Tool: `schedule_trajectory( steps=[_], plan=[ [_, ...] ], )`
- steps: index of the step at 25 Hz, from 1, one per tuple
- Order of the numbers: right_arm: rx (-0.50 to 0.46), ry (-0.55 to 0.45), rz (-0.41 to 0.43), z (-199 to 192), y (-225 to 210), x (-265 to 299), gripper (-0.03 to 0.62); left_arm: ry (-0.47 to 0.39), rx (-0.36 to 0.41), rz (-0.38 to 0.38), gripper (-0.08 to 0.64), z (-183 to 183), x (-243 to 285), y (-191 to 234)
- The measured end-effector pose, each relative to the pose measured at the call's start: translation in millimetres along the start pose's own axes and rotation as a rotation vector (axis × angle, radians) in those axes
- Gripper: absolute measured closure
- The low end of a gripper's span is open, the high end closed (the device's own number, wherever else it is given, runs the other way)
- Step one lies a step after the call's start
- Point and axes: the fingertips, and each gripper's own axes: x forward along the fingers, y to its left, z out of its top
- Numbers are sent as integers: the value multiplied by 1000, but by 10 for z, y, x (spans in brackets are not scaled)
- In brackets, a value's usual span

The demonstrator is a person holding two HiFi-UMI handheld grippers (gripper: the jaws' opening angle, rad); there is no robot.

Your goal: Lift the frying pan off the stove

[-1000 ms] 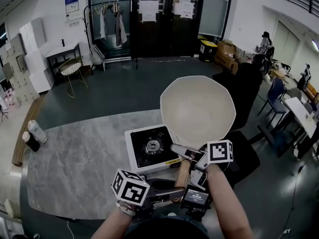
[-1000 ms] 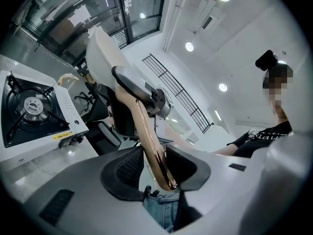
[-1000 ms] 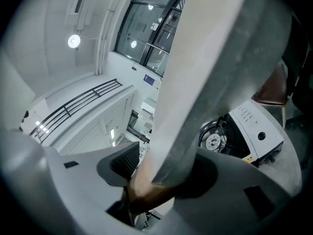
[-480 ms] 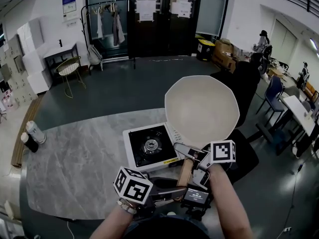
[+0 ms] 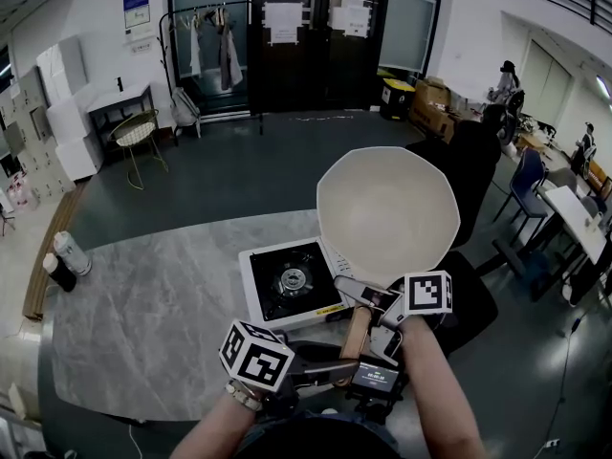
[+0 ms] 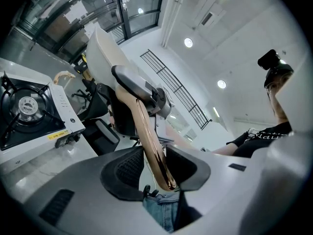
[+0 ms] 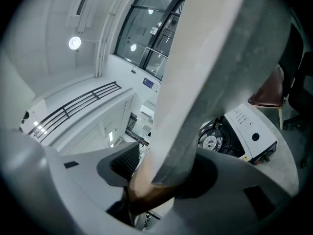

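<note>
The cream-lined frying pan (image 5: 387, 208) hangs tilted in the air, above and right of the white single-burner stove (image 5: 292, 283). It touches nothing below. Its wooden handle (image 5: 354, 333) runs down toward me. My left gripper (image 5: 335, 371) is shut on the handle's lower end, seen as the copper-brown bar (image 6: 149, 141) pinched between the pads. My right gripper (image 5: 371, 302) is shut higher up, by the grey neck of the handle (image 7: 146, 190). In the right gripper view the pan's grey underside (image 7: 215, 82) fills the middle. The stove's burner (image 6: 27, 106) is bare.
The stove stands near the front right of a grey marble table (image 5: 143, 314). Two bottles (image 5: 62, 256) stand at the table's far left edge. A black office chair (image 5: 473, 299) is just right of the table, under the pan.
The pan has drifted slightly to the right and up, away from the stove. Both grippers keep the same hold on the handle.
</note>
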Motion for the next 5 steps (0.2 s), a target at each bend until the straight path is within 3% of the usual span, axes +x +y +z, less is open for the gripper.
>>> schedule_trajectory(
  steps=[5],
  plan=[
    [34,-1,33,-31,81,21,360,1,1,-2,405,-7,-25,-29]
  ],
)
